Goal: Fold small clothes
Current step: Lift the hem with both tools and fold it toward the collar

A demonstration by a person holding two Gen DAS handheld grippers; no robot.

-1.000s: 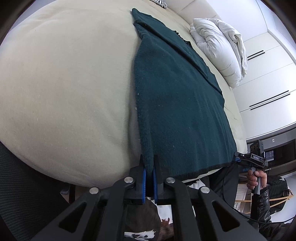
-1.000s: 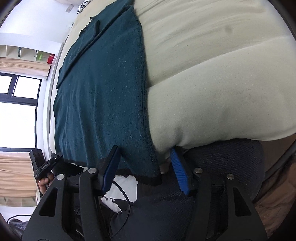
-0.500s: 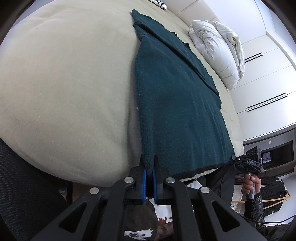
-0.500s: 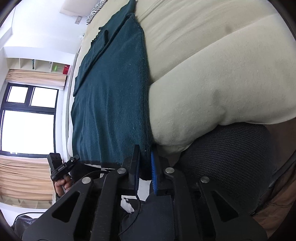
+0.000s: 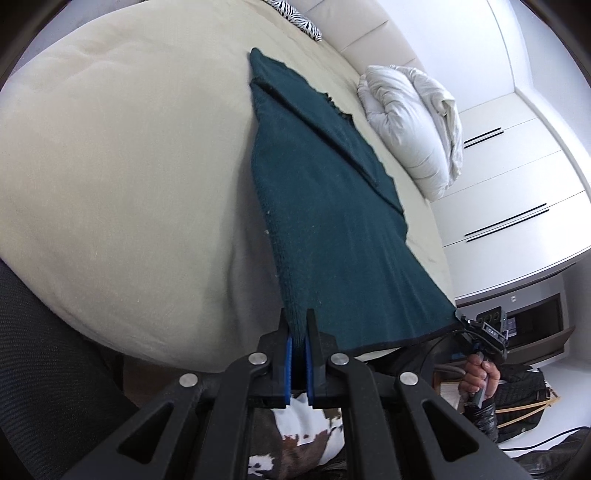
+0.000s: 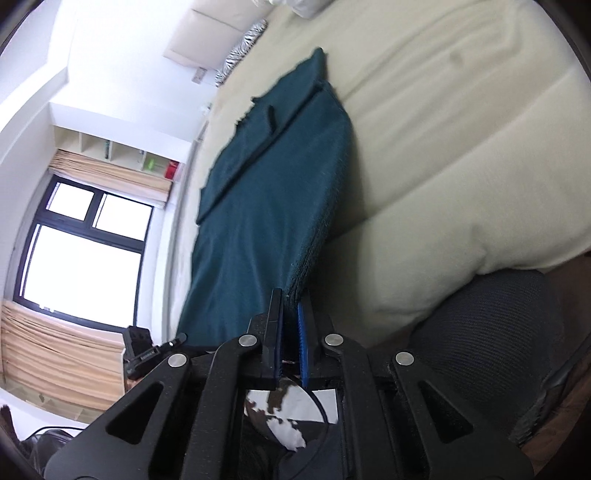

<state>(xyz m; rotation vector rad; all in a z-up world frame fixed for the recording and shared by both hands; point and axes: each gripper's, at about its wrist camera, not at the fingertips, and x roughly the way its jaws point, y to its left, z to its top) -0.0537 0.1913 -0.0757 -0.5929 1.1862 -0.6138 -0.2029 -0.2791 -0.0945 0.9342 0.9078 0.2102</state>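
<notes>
Teal cloth (image 5: 332,229): knit garment lying lengthwise on the bed (image 5: 122,155), far end flat on the mattress, near hem off the bed edge and pulled taut between the two grippers.
Fold state: one narrow flap already doubled over along the far side; a seam line runs along it.
Left gripper (image 5: 298,332): fingers clenched on the near-left corner of the cloth; blue pads (image 5: 289,363) pinch the knit edge.
Right gripper (image 6: 291,314): fingers clenched on the near-right corner; the cloth edge bunches into the pads. Also seen in the left view at the hem's other end, held by a hand (image 5: 480,380) in a dark sleeve.
Hem: dark-bound edge runs straight from one gripper to the other, clear of the mattress.
Bed: cream cover, soft bulge on each side of the cloth.
Duvet (image 5: 413,125): white, bunched up at the far side of the bed, apart from the cloth.
Zebra cushion (image 5: 295,18): at the headboard, beyond the cloth's far end.
Chair (image 6: 491,332): black mesh, against the near bed edge.
Window (image 6: 81,254): bright, dark frame, tan curtains either side.
</notes>
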